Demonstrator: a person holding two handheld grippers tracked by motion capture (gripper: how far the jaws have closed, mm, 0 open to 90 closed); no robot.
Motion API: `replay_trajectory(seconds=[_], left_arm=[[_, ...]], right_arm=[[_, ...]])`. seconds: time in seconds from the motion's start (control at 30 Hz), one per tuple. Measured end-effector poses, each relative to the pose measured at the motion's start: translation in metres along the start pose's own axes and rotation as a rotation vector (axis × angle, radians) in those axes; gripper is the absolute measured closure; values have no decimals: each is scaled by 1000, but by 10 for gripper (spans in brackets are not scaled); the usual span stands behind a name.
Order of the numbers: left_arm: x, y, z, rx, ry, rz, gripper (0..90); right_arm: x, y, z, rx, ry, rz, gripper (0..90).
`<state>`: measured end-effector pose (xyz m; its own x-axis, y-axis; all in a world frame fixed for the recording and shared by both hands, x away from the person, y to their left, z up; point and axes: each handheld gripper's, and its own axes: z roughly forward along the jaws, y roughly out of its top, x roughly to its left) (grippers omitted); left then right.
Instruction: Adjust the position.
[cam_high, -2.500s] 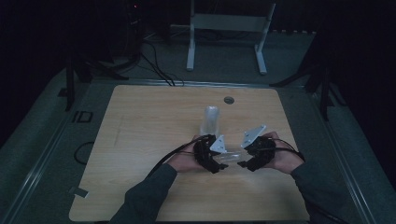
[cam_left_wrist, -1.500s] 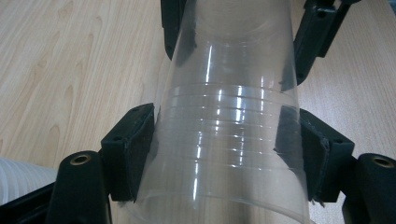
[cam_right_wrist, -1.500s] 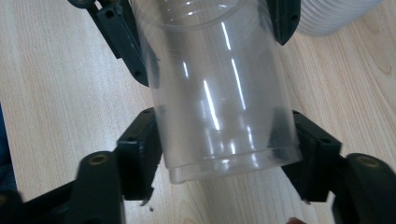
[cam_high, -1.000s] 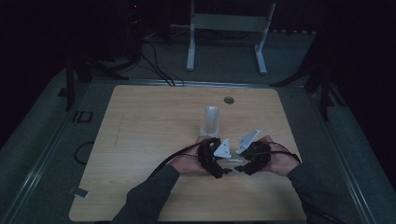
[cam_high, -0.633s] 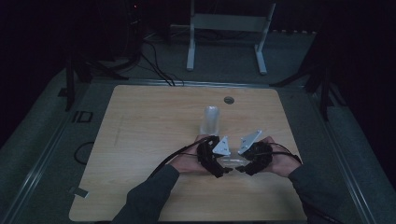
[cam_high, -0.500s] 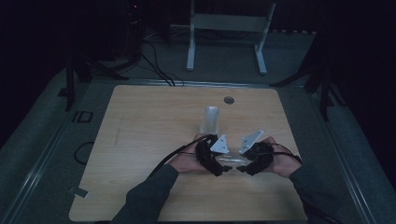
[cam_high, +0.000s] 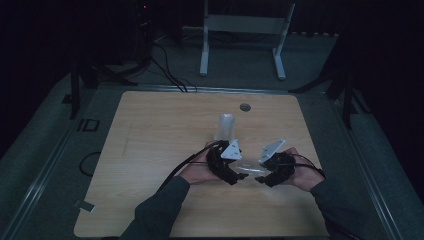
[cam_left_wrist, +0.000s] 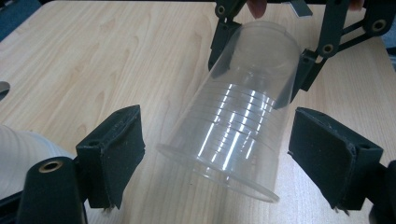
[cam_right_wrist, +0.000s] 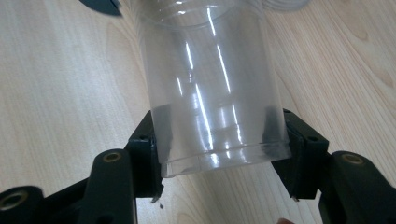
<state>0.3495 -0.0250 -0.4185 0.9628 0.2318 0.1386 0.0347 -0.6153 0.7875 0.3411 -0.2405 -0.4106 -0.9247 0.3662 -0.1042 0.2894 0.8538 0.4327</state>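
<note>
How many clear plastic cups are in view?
2 visible: one clear plastic cup clamped in the right gripper; one stack standing behind on the table, possibly several nested.

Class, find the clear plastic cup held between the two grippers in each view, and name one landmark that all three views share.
High view: clear cup lies low centre, between both grippers.
Left gripper view: centre, rim toward the camera.
Right gripper view: centre, its base clamped by the right gripper.
Shared landmark: wooden table.

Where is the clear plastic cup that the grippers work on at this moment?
In the high view the clear plastic cup lies between the two grippers, near the table's front edge. The right gripper clamps its base; the left gripper's fingers flank its rim without touching.
</note>
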Motion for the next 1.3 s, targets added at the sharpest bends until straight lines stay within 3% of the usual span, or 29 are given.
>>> replay_trajectory(seconds=[0.37, 0.63, 1.3], left_arm=[[3, 1, -3, -22, 35, -20, 177], [7, -2, -6, -51, 58, -53, 204], [12, -4, -10, -86, 111, -115, 237]], right_arm=[[-4, -8, 0, -42, -61, 69, 423], [-6, -12, 4, -42, -96, 121, 423], [-9, -22, 8, -115, -172, 251, 424]])
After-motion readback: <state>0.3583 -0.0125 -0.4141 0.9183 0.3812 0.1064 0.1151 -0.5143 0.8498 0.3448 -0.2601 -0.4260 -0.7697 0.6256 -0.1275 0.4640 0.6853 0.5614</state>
